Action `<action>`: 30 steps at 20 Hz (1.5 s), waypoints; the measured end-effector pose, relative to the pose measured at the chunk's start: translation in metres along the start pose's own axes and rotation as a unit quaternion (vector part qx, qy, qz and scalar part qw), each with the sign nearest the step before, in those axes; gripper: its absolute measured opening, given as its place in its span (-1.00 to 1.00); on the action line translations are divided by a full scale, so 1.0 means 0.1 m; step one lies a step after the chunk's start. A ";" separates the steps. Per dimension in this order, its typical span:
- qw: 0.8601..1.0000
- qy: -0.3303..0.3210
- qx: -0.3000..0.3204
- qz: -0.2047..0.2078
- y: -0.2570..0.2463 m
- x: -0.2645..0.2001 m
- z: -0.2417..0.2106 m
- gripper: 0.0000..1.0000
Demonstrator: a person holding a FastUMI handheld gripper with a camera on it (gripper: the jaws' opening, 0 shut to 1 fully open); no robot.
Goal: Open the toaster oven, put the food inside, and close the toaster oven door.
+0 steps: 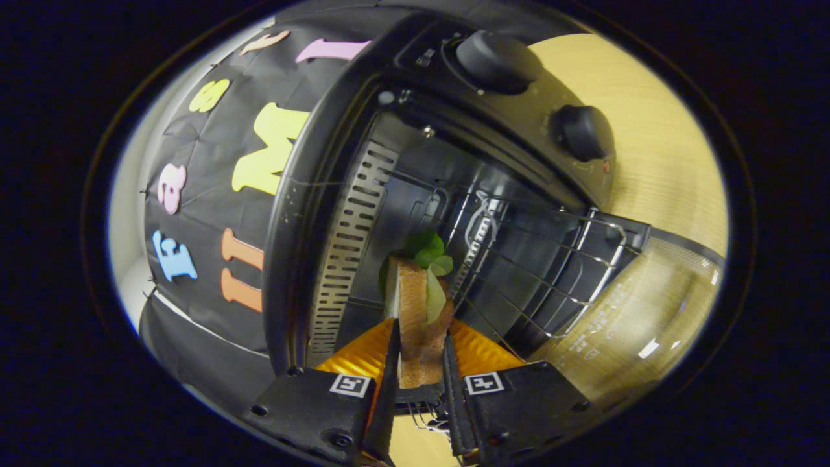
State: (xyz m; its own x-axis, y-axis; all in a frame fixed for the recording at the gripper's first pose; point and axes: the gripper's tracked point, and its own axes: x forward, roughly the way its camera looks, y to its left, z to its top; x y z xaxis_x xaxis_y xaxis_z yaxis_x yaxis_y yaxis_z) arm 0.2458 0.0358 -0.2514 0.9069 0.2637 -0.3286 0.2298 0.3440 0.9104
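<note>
i am holding my black two-finger gripper closed on a brown toasted sandwich with green leaves, both fingers pressing its sides. the view is tilted, and just ahead of the fingers the black toaster oven is standing with its glass door already swung down open to the right. i am carrying the sandwich toward the cavity, so the loading step is in hand. the silver wire rack is lying just beyond the food, on the far right. next, i judge, i should push further in, set the sandwich on the rack, release it, back out and lift the door closed.
</note>
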 end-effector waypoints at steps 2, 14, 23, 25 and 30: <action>1.000 -0.007 0.011 -0.001 -0.02 0.05 0.13 -0.17; 0.990 0.063 -0.126 -0.023 0.02 -0.17 -0.07 0.58; 0.922 0.116 -0.356 -0.100 -0.17 -0.46 -0.22 0.98; 0.903 0.101 -0.405 -0.106 -0.14 -0.60 -0.21 0.98; 0.845 0.052 -0.516 -0.131 -0.22 -1.13 -0.26 0.99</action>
State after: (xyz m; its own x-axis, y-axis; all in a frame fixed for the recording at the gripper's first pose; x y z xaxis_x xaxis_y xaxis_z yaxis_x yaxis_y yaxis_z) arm 0.1291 0.0214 -0.2405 0.8247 0.1160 -0.5535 -0.0608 0.9912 0.1172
